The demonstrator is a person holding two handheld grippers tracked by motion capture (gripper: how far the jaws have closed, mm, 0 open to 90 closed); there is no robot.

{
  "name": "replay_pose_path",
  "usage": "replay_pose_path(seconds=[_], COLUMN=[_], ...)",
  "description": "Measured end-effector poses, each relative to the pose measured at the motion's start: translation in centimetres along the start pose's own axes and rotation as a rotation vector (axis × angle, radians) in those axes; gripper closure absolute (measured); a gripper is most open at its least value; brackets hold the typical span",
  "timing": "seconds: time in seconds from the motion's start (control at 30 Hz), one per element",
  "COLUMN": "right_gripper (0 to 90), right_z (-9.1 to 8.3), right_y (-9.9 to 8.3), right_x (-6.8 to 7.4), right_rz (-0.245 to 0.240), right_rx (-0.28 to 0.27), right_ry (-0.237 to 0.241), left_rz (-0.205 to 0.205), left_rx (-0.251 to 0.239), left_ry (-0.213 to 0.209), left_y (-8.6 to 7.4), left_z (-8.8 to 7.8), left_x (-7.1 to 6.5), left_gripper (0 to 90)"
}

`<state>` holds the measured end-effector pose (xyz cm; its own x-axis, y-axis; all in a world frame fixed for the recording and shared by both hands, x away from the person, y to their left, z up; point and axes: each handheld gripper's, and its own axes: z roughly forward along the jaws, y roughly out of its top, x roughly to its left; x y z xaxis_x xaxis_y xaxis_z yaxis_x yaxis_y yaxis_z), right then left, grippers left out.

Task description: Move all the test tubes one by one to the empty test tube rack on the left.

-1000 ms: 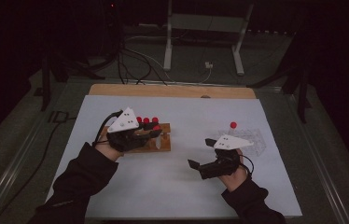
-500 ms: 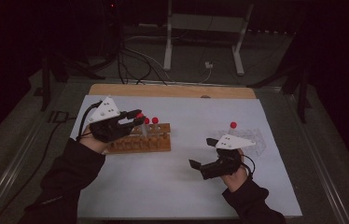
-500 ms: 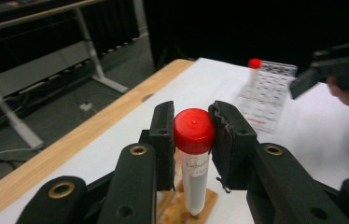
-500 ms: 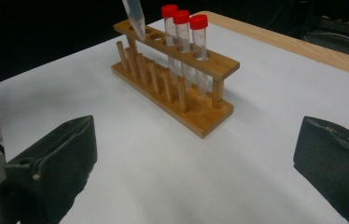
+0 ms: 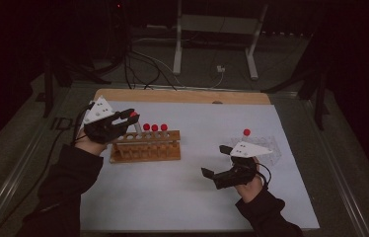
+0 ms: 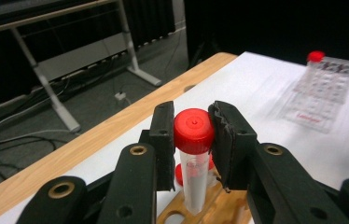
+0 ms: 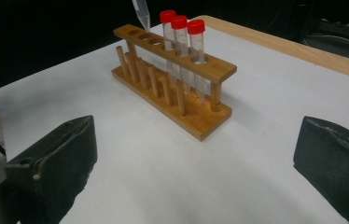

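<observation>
Both jaws of the left gripper [image 6: 192, 140] pinch a red-capped tube [image 6: 193, 158] just under its cap, one pad on each side, and the tube hangs upright between them. Its pointed tip shows in the right gripper view [image 7: 141, 13], above the open holes at the far end of the wooden rack [image 7: 175, 79] and clear of the wood. From the high view the left gripper [image 5: 126, 118] sits over the left end of the rack [image 5: 145, 146], with the person's left hand [image 5: 91, 143] behind it and the red cap [image 5: 133, 114] between the fingertips. Three more capped tubes [image 5: 154, 129] stand upright side by side in the rack toward its right end; the right gripper view shows the same three tubes [image 7: 182, 42] in neighbouring holes with empty holes beyond them. The right gripper [image 5: 216, 163] rests low over the white mat [image 5: 172, 197], well apart from the rack, and its jaws are spread wide with nothing between them, as its own view shows with one black pad [image 7: 63, 158] at each lower corner. Just behind the right hand lies a clear plastic tray [image 5: 266, 145] with one red-capped tube [image 5: 246, 133] standing at its far left corner; the left gripper view catches that tray [image 6: 324, 93] at a distance on the mat.
</observation>
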<state>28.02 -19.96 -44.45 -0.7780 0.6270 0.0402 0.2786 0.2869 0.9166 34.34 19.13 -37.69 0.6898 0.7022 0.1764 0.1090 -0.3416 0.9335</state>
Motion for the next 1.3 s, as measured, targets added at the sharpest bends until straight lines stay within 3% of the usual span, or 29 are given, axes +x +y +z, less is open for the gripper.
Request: replay_pose_path(seconds=[0.27, 0.43, 0.7, 0.97, 1.3], right_gripper=[0.0, 0.0, 0.0, 0.0, 0.0], right_z=[0.0, 0.1, 0.0, -0.1, -0.1], right_y=[-0.1, -0.1, -0.2, -0.2, -0.2], right_x=[0.0, -0.1, -0.2, -0.3, -0.3], right_rz=[0.004, 0.007, 0.015, 0.016, 0.015], right_rx=[0.003, 0.006, 0.003, 0.006, 0.008], right_ry=[0.007, 0.009, 0.013, 0.009, 0.011], left_rz=[-0.036, -0.07, -0.072, -0.102, -0.107], left_rx=[0.017, 0.025, 0.063, 0.083, 0.125], left_ry=[0.041, 0.025, 0.021, 0.012, 0.01], left_y=[-1.6, -2.7, -4.3, -5.7, -6.5], left_z=[1.1, 1.8, 3.0, 3.7, 4.3], left_x=[0.9, 1.0, 0.7, 0.8, 0.6], left_gripper=[71.9, 71.9, 71.9, 71.9, 71.8])
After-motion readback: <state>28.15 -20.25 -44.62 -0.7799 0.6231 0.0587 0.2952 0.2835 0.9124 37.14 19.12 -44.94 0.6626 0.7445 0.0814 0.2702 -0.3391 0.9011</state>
